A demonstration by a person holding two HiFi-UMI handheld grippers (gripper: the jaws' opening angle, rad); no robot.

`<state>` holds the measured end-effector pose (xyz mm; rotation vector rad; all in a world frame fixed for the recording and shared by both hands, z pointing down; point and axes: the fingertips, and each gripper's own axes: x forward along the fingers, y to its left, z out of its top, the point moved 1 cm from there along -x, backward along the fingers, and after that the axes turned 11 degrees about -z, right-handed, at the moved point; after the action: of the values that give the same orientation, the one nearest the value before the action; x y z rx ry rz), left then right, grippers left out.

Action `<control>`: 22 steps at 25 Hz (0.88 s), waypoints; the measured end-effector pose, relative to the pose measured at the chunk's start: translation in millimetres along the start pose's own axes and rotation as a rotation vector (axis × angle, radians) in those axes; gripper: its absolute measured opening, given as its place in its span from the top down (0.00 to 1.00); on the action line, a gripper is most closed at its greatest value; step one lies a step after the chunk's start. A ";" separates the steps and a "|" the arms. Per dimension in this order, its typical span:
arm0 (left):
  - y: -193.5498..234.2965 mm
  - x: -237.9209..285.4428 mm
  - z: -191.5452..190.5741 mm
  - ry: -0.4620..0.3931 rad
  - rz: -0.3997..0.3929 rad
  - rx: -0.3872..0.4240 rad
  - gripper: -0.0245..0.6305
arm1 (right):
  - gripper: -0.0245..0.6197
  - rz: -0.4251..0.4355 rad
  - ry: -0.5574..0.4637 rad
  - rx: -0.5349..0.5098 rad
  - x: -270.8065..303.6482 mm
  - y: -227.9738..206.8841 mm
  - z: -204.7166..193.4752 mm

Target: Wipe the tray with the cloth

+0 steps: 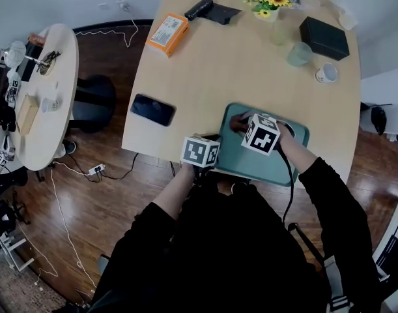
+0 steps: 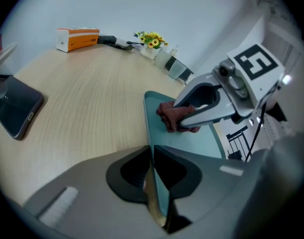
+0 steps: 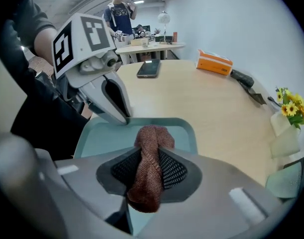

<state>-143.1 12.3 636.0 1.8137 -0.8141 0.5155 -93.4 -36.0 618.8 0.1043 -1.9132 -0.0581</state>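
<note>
Apparently the bunched cloth [image 3: 149, 168] points lengthwise across the tray [image 3: 102, 138].

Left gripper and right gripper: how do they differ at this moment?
The left gripper is shut on the rim of the tray; the right gripper is shut on the reddish-brown cloth. The left gripper sits at the tray edge; the right gripper is over its inside. Both are closed on something.
</note>
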 end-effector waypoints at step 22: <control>8.8 -9.8 0.3 -0.176 -0.096 -0.218 0.95 | 0.80 -0.087 -0.017 -0.052 1.5 76.6 21.9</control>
<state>-156.3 12.9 634.9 1.7013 -0.8625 0.1979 -117.9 39.8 619.9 0.1521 -1.9219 -0.1680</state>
